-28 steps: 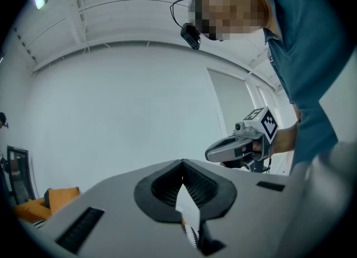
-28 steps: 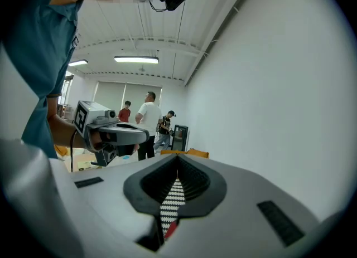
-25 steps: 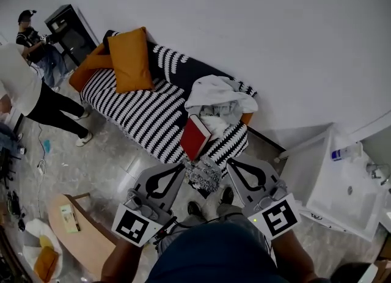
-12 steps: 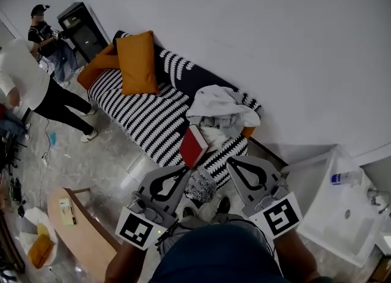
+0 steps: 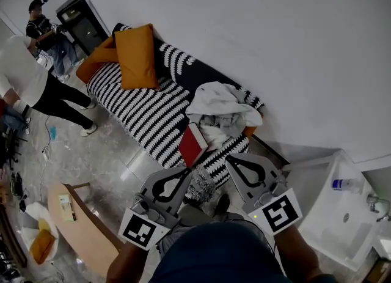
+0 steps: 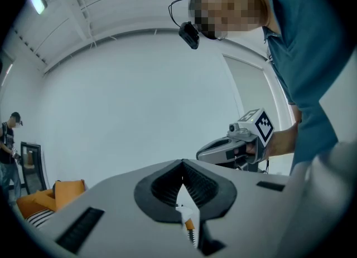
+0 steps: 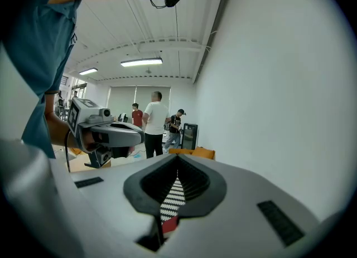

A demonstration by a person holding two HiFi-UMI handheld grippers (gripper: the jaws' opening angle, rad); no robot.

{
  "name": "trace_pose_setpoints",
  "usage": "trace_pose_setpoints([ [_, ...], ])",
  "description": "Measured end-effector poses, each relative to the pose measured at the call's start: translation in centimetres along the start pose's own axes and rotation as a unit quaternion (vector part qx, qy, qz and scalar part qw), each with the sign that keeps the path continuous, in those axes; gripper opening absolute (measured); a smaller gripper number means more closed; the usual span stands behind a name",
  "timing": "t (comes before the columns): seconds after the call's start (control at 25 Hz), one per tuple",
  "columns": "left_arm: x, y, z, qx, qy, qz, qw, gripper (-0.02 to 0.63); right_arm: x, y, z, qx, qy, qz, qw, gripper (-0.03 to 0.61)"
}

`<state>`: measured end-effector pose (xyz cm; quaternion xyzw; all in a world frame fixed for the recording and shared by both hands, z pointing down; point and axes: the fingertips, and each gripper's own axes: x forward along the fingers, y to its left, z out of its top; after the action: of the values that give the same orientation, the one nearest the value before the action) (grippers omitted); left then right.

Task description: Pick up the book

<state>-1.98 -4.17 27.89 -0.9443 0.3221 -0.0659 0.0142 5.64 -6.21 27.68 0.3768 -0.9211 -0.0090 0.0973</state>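
The red book leans on the front edge of the black-and-white striped sofa, just below a heap of white clothes. My left gripper hangs shut and empty a little short of the book, lower left of it. On the book's lower right, my right gripper is shut too, with nothing in it. In the left gripper view the jaw tips meet, and the right gripper shows beside them. The right gripper view has its closed tips over the striped sofa, with a red sliver of the book in the gap.
Orange cushions lie at the sofa's far end. A speckled grey cloth lies by the sofa's front between my grippers. A low wooden table stands at lower left, a white washbasin unit at right. People and a black cabinet are far left.
Both grippers, still shut, have come a little nearer to the sofa and the book. The view has shifted with them, and the people at the left have moved slightly.
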Motion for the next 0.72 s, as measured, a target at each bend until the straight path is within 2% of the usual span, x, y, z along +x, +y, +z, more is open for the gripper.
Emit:
trace_pose_setpoints([
  [0.2, 1.6, 3.4, 1.1, -0.006, -0.022, -0.019, 0.9996, 0.005, 2.7, -1.2, 0.7, 0.002, 0.004, -0.017, 1.0, 0.014],
  [0.36, 2.6, 5.8, 1.6, 0.004, -0.024, -0.047, 0.9986, 0.005, 5.0, -2.4, 1.8, 0.006, 0.003, -0.042, 0.999, 0.014],
  [0.72, 2.8, 10.3, 1.3, -0.007, -0.039, -0.078, 0.9961, 0.005, 8.6, -2.8, 2.2, -0.001, 0.015, -0.075, 0.997, 0.014],
])
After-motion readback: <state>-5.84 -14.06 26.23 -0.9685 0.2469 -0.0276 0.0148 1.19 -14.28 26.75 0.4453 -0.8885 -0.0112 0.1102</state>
